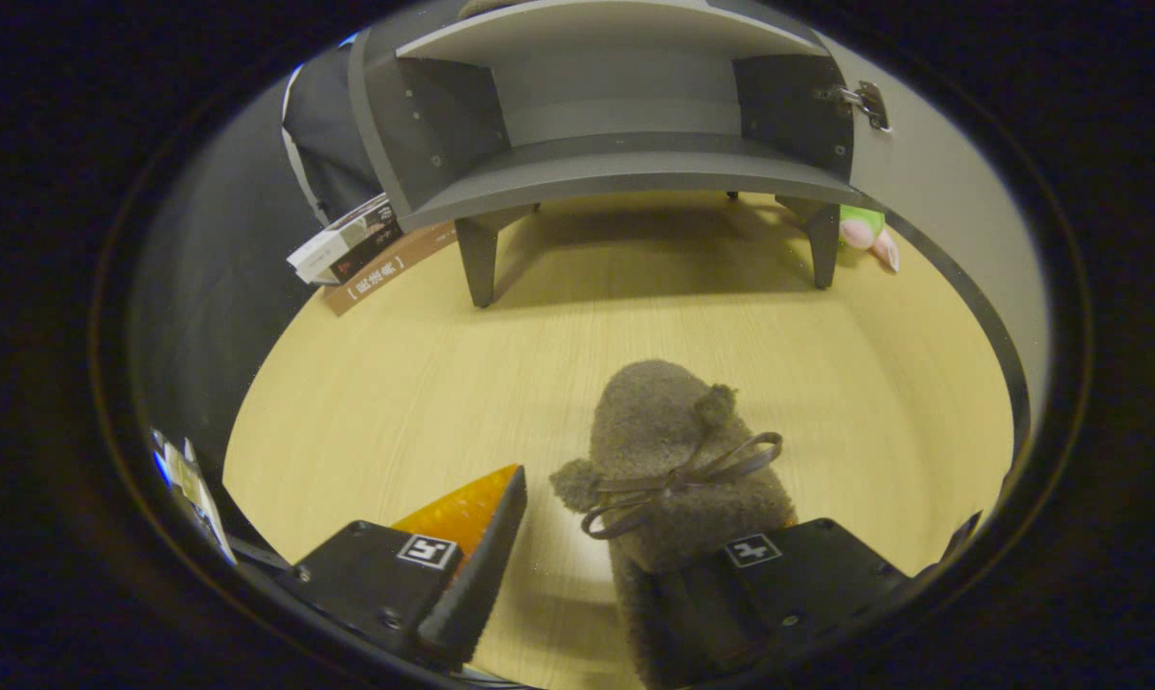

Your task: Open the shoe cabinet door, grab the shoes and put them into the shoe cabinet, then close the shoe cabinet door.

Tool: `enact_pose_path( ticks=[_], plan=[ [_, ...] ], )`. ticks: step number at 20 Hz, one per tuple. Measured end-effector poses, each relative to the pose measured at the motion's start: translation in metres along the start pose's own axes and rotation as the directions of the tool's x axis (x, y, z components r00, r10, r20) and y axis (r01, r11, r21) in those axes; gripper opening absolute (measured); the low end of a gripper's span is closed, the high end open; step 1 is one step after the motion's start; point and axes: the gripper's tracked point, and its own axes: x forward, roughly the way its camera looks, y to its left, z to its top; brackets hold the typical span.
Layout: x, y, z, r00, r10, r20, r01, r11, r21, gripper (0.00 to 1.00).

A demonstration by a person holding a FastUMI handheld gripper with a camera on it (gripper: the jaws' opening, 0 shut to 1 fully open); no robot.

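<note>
Claw [625,575] spread wide, fuzzy grey slipper [678,460] by its right finger, not pinched. Shoe cabinet [615,125] at 12 o'clock, door open, on desk [395,383].

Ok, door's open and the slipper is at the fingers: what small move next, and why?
Probably close the hand-held gripper: its fingers stand apart, the grey slipper lies against the right finger with a gap to the left one, and the shoe cabinet beyond stands open.

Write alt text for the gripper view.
A fuzzy grey slipper with a ribbon bow lies against the right jaw of the open gripper, on a pale wooden floor. Beyond it stands the grey shoe cabinet, door open, with books beside its leg.
</note>
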Motion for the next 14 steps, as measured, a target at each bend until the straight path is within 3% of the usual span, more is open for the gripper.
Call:
enact_pose_path(
  ticks=[2, 3, 5, 14],
  plan=[
    [-0.005, -0.012, 0.001, 1.000, -0.006, -0.010, 0.006, 1.000, 0.029, 0.58],
    [-0.006, -0.006, -0.004, 0.999, 0.032, -0.026, -0.031, 0.998, 0.052, 0.29],
    [-0.010, -0.008, -0.009, 0.998, 0.049, -0.039, -0.046, 0.996, 0.076, 0.13],
    [-0.100, 0.013, 0.014, 0.994, 0.081, 0.077, -0.082, 0.997, 0.007, 0.07]
  ],
)
